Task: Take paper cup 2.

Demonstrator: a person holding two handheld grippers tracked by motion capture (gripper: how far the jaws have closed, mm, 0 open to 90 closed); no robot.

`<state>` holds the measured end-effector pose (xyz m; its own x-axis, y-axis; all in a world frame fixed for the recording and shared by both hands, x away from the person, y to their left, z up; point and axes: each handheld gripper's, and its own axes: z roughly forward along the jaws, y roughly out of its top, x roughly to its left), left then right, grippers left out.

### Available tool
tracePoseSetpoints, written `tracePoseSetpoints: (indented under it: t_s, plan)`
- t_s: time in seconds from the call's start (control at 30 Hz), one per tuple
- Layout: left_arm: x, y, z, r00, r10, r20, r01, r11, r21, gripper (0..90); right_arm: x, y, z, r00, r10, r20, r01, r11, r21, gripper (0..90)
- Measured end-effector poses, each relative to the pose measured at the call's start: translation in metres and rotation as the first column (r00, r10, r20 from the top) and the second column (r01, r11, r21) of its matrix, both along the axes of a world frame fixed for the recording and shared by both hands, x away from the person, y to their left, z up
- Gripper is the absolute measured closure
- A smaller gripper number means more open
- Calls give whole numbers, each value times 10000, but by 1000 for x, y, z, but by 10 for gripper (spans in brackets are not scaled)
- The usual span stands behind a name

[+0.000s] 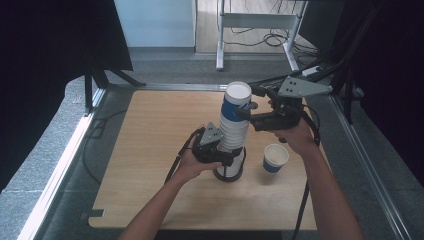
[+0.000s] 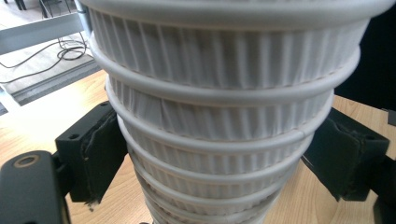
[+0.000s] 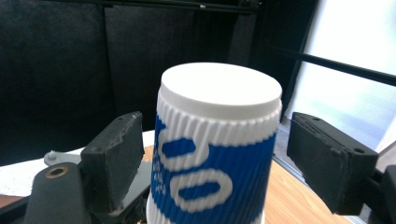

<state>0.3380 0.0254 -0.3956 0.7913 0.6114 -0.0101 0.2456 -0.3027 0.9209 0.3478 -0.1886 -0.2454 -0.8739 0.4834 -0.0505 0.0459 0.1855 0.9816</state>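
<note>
Table: wooden top (image 1: 150,150), grey floor beyond at 12 o'clock.
Hidden: cup stack (image 1: 234,135) base, probably resting there.
Left gripper (image 1: 220,155): clamped on stack.
Right gripper (image 1: 250,107): jaws released around the top.

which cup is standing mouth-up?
The lone cup on the table, right of the stack. Its open mouth faces up; the stacked cups are all upside down, nested, base on top.

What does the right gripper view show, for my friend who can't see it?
An upside-down blue and white ribbed paper cup stands between the two black jaws of the right tool. The jaws sit apart from its sides, with a gap showing on the right. Behind is a dark wall.
</note>
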Motion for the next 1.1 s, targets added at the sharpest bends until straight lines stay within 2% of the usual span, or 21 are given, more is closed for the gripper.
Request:
tracePoseSetpoints:
  t_s: [0.27,0.4,0.5,0.6,0.77,0.83,1.1]
  plan:
    - [0,-1,1,10000,10,20,-10,9999,147,128,13,16,1,9998,139,-122,-142,9995,-266,188]
    - [0,-1,0,10000,16,42,-16,9999,144,128,15,19,0,9998,176,-89,-179,9993,-324,259]
    - [0,-1,0,10000,62,51,-62,9999,95,128,14,19,2,9999,123,12,-122,9997,-218,265]
    - [0,-1,0,9999,111,104,-112,9998,146,128,12,16,8,10000,7,55,-9,9997,247,270]
    - [0,-2,0,9999,120,63,-121,9998,153,128,9,13,17,9994,-212,283,201,9990,397,272]
    - [0,-1,0,9999,112,71,-113,9998,164,128,6,10,24,9988,-273,412,244,9973,688,274]
    - [-1,-2,1,10000,75,37,-76,9997,225,128,-6,-1,44,9950,-429,906,321,9926,1174,276]
